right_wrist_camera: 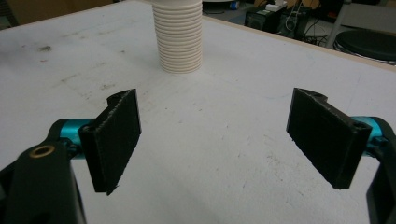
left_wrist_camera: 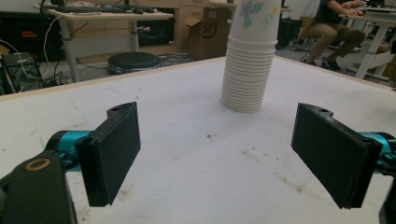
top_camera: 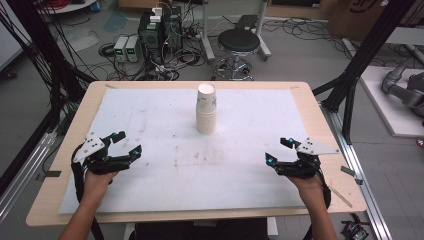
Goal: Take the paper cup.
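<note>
Cup stack [top_camera: 206, 110], upper centre, looks light and crushable; grip gently mid-stack. Left gripper [top_camera: 125, 144] and right gripper [top_camera: 278, 150] gape wide, empty.

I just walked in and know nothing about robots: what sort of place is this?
Probably a robotics lab or workshop. Cables and electronic boxes clutter the floor, a person at a covered table holds the left hand-held gripper and the right hand-held gripper, both open, toward a stack of paper cups.
</note>
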The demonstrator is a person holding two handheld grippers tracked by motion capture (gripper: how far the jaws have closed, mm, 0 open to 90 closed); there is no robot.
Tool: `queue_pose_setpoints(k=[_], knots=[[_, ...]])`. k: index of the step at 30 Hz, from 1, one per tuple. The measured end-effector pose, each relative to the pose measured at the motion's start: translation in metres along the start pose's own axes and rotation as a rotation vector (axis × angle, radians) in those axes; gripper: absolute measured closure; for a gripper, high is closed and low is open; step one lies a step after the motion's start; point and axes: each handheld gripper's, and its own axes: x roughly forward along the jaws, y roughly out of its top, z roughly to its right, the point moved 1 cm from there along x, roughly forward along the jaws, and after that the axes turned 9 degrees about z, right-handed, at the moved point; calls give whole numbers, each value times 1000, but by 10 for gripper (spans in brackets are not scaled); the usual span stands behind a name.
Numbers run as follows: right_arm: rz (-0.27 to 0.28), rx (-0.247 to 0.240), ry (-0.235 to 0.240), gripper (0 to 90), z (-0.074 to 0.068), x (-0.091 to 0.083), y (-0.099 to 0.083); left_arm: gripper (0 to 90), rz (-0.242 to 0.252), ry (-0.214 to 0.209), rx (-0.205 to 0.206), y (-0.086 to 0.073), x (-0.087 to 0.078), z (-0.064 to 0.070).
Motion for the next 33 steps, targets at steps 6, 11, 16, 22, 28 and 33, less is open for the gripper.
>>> queue_pose_setpoints(k=[6,11,16,22,28,33], knots=[[-15,7,2,181,0,0,0,157,16,-31,-2,10,8,4],[-12,7,2,180,0,0,0,157,19,-57,-4,19,16,6],[-8,1,8,181,0,1,3,157,6,-104,-14,31,37,11],[-16,-1,21,181,-3,5,3,157,-21,-176,-4,50,75,20],[-14,-4,21,181,-2,5,3,155,-28,-203,-6,65,103,25],[-12,2,18,181,-1,4,3,156,-44,-221,-11,73,124,26]])
